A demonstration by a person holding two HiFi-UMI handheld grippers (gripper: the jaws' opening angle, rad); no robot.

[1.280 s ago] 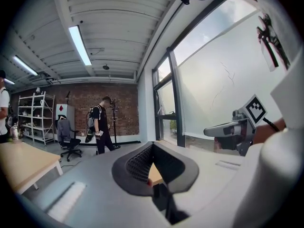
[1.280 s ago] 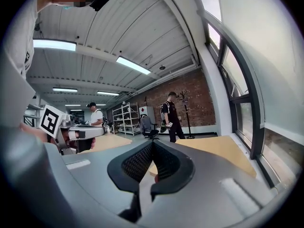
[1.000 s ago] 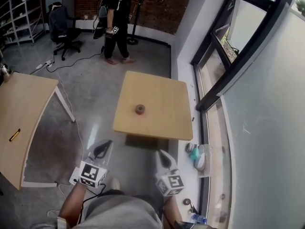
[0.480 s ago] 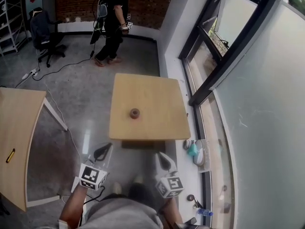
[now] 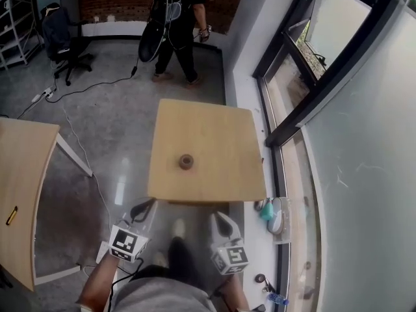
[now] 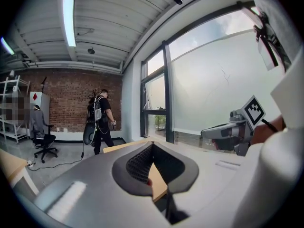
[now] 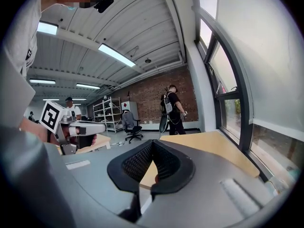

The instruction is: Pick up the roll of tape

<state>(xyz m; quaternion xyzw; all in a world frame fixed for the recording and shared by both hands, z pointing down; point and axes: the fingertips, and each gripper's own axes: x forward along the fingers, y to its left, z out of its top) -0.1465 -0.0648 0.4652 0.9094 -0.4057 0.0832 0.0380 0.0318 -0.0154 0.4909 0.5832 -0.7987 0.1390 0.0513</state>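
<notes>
The roll of tape (image 5: 186,162), small, brown and round, lies flat on the square wooden table (image 5: 221,129), left of centre and toward its near edge. My left gripper (image 5: 148,204) and right gripper (image 5: 218,215) hang side by side over the floor just short of that near edge, both pointing at the table. Each is shut, with nothing between the jaws. In the left gripper view my left gripper (image 6: 152,144) has its jaws meeting at the tips, and the table (image 6: 160,186) shows through the gap below. The right gripper view shows my right gripper (image 7: 153,141) the same way.
A person (image 5: 179,25) with a backpack walks on the floor beyond the table. An office chair (image 5: 62,34) stands at the back left. A second wooden table (image 5: 19,174) is at the left. Window frames (image 5: 305,90) run along the right, with shoes (image 5: 270,214) on the floor below.
Both grippers have come forward and now sit just short of the table's near edge. The person at the back has walked to the right.
</notes>
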